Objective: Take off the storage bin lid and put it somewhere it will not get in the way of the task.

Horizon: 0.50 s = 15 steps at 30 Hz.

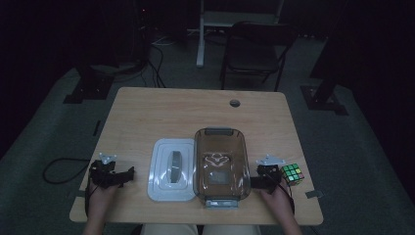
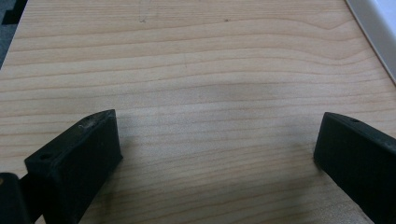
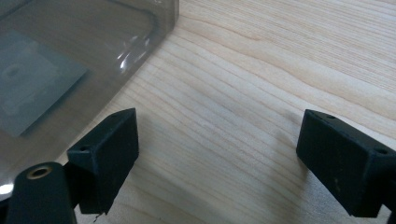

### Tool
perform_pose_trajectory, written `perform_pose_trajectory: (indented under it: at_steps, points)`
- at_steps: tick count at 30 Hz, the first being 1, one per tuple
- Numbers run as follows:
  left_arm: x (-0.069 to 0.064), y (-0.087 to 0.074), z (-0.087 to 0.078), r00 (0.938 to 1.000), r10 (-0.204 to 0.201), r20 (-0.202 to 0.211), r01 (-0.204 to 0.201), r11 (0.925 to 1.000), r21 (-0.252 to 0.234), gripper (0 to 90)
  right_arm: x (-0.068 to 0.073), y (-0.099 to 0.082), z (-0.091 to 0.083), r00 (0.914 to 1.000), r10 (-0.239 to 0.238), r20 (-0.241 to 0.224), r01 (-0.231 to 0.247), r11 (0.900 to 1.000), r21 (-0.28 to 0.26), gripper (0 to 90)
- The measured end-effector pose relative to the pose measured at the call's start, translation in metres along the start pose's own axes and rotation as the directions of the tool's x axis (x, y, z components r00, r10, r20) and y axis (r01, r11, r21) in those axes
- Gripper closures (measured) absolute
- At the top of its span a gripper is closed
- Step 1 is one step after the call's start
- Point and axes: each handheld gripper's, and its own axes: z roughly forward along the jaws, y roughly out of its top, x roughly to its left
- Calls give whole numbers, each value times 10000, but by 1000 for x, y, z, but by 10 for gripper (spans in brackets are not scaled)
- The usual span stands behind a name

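One light wooden rectangular table is sitting at centre frame. One clear smoky-brown plastic container and one white rectangular plastic lid are lying low in the middle. One multicoloured puzzle cube is sitting at lower right. Two black handheld grippers are resting: the left gripper and the right gripper. One dark folding chair is standing at upper centre.

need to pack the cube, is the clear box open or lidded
Open: the clear box has no lid on; the white lid lies flat beside it on the table.
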Motion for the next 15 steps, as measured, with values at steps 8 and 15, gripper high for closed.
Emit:
perform_pose_trajectory:
  at_steps: [8, 15]
  points:
    - [-2, -1, -1, 9999, -96, -80, 96, 10000, -14, 12, 2, 4, 0, 10000, 25, 37, -26, 9995, 316, 120]
    - [-3, -1, -1, 10000, -83, -21, 83, 10000, -25, 12, 9, 7, -10, 9974, -402, 606, 389, 9990, 223, 154]
